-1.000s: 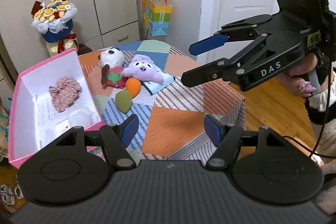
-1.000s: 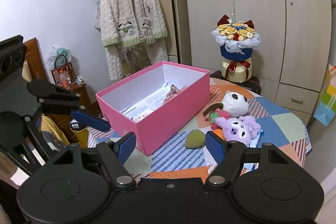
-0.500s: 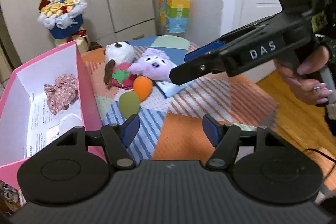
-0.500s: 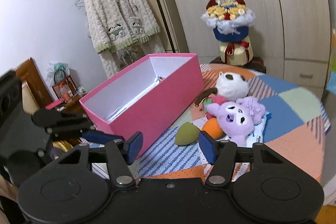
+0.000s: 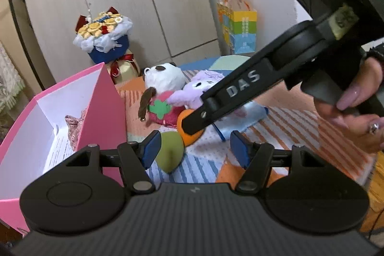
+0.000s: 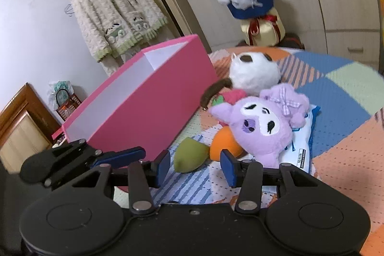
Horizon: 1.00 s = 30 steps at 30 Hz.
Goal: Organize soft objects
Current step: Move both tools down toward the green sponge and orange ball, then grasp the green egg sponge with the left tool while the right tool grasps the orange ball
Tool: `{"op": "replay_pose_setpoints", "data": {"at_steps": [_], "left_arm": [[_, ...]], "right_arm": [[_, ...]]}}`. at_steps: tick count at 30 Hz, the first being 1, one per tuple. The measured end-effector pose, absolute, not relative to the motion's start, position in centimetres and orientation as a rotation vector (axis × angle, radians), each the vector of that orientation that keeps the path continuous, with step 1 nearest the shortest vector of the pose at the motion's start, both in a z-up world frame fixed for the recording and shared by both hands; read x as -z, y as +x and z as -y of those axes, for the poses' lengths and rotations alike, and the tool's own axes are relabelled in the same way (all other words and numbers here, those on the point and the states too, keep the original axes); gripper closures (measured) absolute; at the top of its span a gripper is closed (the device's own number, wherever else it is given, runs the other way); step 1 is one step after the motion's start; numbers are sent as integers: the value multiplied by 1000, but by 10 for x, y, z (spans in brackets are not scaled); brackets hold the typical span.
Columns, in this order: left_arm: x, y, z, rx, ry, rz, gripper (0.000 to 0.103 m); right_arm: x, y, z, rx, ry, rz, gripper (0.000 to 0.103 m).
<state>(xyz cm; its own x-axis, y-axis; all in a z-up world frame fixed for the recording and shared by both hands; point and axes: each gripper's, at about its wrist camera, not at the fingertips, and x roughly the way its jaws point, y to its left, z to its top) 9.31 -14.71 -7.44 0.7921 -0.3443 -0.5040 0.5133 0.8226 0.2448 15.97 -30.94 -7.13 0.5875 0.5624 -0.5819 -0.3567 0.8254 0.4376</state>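
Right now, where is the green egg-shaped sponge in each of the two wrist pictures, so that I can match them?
Left wrist view: the green sponge lies low, left of centre, just right of the left finger pad, below the orange sponge.
Right wrist view: it lies just below centre, between the two pads, left of the orange sponge.
Shared landmark: the pink box, to the sponge's left in both.
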Motion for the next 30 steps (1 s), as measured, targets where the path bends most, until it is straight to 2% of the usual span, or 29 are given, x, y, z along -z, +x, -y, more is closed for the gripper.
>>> {"op": "replay_pose_setpoints", "data": {"at_steps": [11, 12, 14, 15, 18, 26, 30], "left_arm": [[107, 112, 166, 259, 420, -402, 47], [108, 113, 167, 252, 419, -407, 49], [110, 116, 169, 240, 426, -427, 63], [111, 117, 169, 226, 426, -436, 65], [112, 120, 166, 188, 425, -444, 65], [121, 132, 169, 189, 421, -485, 61], [124, 133, 164, 166, 412, -485, 66]], "right_arm": [[97, 190, 310, -481, 350, -869, 51], [97, 190, 309, -470, 347, -872, 51], [96, 191, 306, -446, 346, -879, 48], [95, 193, 307, -439, 352, -886, 46], [95, 201, 306, -416, 378, -924, 38], [101, 210, 305, -355, 395, -922, 38], [105, 204, 299, -323, 354, -862, 41]]}}
